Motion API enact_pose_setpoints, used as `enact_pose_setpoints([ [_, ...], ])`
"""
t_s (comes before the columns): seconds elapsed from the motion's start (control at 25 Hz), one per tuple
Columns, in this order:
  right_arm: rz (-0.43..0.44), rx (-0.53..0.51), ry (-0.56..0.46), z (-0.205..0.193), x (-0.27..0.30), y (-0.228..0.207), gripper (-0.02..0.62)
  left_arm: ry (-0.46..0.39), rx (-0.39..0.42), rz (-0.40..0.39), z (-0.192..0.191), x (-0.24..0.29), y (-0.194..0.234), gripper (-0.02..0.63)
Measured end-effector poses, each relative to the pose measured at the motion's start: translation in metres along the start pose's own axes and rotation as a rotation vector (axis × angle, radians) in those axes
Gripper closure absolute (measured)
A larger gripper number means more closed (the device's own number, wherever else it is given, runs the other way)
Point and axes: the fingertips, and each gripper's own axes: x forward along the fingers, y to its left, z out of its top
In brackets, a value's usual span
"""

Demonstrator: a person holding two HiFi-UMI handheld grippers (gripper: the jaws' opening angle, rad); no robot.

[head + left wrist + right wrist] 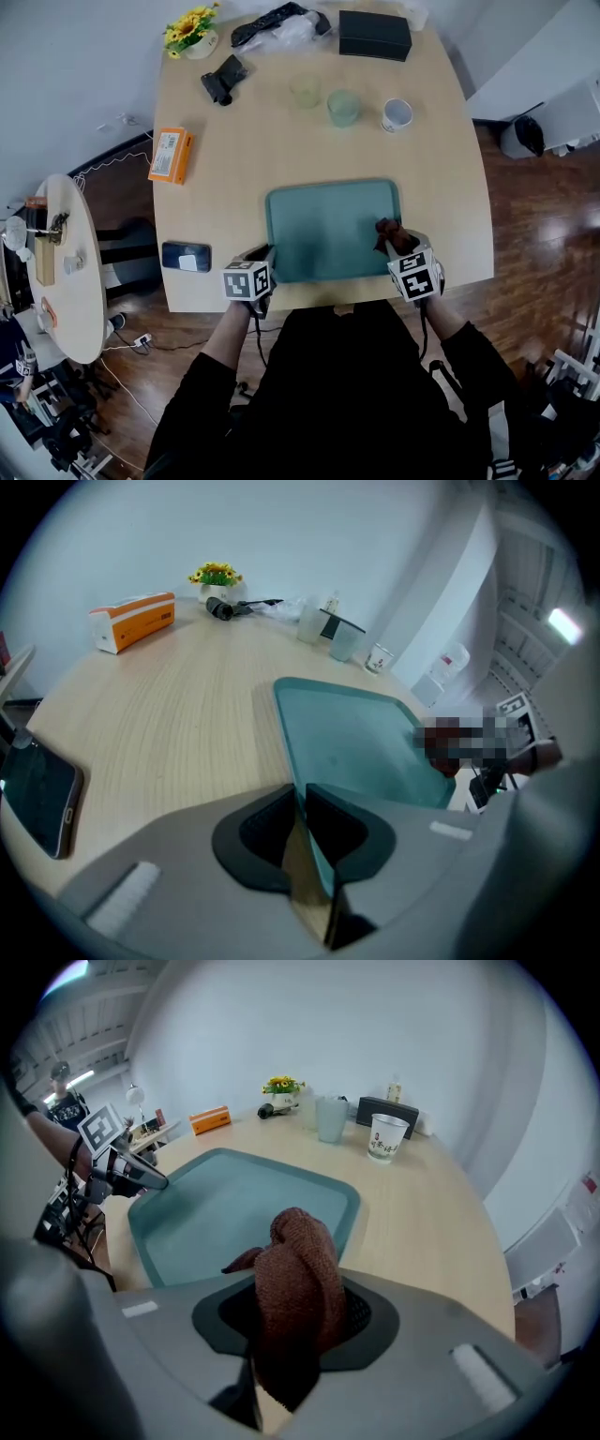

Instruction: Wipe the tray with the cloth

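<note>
phone [37,803]: cut by left edge; mug [397,114] print: too small; tray [356,742] near corner: behind left tool [302,803]

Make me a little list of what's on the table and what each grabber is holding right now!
Tray: teal, flat on the table, near its front edge
Left gripper: shut on the tray's near left rim
Right gripper: shut on the cloth, at the tray's near right corner
Cloth: brown, bunched up
Also on the table: orange box, phone, green cup, white mug, yellow flowers
</note>
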Motion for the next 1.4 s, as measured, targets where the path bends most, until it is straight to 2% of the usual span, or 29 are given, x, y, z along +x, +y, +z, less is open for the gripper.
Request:
enact_pose_setpoints([
  [0.2,0.059,-0.069,-0.018,0.017,0.003,0.038,0.468,-0.006,-0.017,-0.014,0.002,0.001,-0.001,0.584],
  [0.56,0.328,-0.353,-0.068,0.067,0.035,0.225,0.468,-0.047,-0.108,-0.071,0.004,0.0,0.0,0.592],
  [0.68,0.371,-0.402,-0.075,0.077,0.043,0.269,0.468,-0.046,-0.129,-0.09,0.004,0.0,0.002,0.594],
  [0.76,0.377,-0.42,-0.071,0.077,0.047,0.283,0.468,-0.048,-0.152,-0.098,0.004,-0.001,0.004,0.597],
  [0.92,0.365,-0.42,-0.064,0.075,0.051,0.287,0.468,-0.062,-0.151,-0.1,0.003,-0.002,0.005,0.597],
  [1.08,0.334,-0.419,-0.064,0.07,0.045,0.273,0.468,-0.062,-0.109,-0.086,0.002,-0.002,0.006,0.595],
  [1.24,0.262,-0.378,-0.05,0.044,0.03,0.226,0.468,-0.063,-0.091,-0.069,0.002,-0.002,0.007,0.594],
  [1.4,0.154,-0.308,-0.019,0.009,0.012,0.152,0.468,-0.069,-0.092,-0.056,0.0,-0.003,0.008,0.594],
])
